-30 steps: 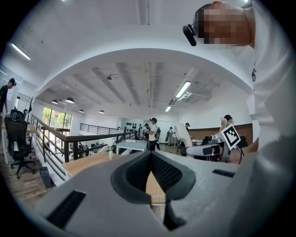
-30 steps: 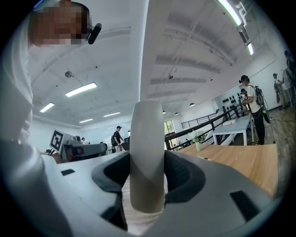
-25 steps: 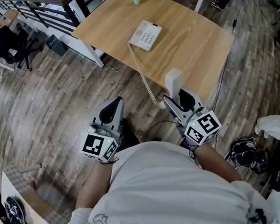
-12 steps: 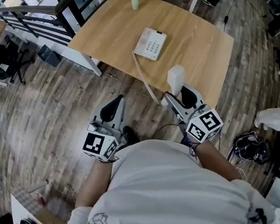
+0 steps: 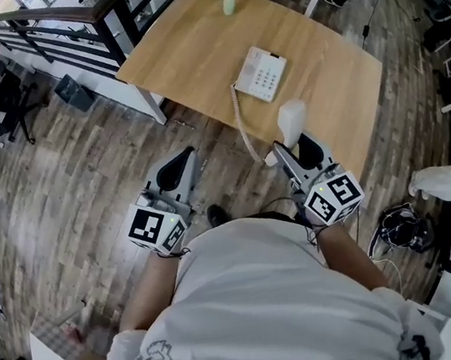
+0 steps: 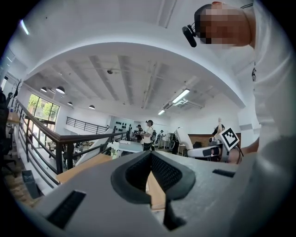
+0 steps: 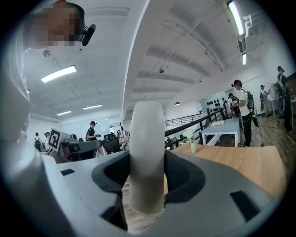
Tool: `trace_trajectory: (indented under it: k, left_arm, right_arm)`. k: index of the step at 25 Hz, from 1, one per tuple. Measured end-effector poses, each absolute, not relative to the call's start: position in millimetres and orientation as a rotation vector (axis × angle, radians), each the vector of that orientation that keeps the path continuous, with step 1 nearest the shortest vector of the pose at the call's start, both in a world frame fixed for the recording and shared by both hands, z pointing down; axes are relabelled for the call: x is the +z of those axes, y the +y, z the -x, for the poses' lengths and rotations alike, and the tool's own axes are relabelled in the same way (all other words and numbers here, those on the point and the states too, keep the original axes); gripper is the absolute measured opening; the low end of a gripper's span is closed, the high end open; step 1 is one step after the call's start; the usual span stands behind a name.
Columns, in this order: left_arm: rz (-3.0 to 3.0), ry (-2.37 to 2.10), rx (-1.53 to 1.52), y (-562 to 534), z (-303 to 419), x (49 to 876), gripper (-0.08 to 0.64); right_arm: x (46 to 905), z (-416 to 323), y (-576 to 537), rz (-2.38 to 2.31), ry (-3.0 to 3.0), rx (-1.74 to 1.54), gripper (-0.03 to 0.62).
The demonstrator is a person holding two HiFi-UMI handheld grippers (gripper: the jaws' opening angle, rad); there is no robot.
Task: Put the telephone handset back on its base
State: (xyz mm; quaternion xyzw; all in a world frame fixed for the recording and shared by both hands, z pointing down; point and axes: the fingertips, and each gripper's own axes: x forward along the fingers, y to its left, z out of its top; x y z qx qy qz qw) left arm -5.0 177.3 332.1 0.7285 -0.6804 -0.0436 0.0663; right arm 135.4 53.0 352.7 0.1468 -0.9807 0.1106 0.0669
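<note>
As the base (image 5: 262, 74) sits mid-way across the desk (image 5: 182, 48), the right gripper (image 5: 294, 147) clamps the handset (image 5: 291, 116) for carrying; left gripper (image 5: 178, 167) closed, empty.

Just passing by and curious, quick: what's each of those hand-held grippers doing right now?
Left gripper: jaws closed, empty.
Right gripper: jaws closed on the white telephone handset.

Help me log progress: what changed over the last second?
The person walked toward the table; the phone base now sits nearer the held handset, shifted right in the head view. The right claw kept its grip; the left claw stayed empty.
</note>
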Motion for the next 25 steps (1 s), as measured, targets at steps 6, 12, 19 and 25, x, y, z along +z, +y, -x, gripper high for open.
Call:
trace_trajectory:
  k: [6, 12, 19, 25]
  left_arm:
    - [-2.203, -2.037, -0.144, 182.0, 33.0, 331.8, 0.006]
    - [-2.219, -2.045, -0.156, 171.2, 47.7, 331.7, 0.006]
    - [-2.197, -2.068, -0.104, 139.6, 65.7, 336.4, 0.006]
    - [-2.194, -2.051, -0.087, 87.1, 87.3, 343.7, 0.006]
  right_arm:
    - [354.4, -113.8, 51.9, -0.476, -2.945, 0.375, 0.224]
    - [361.1, -96.0, 39.7, -0.471, -2.945, 0.378, 0.224]
    - [375.3, -75.0, 1.3, -0.446, -2.94, 0.416, 0.224]
    - [383.9, -51.2, -42.2, -0.426, -2.935, 0.442, 0.224]
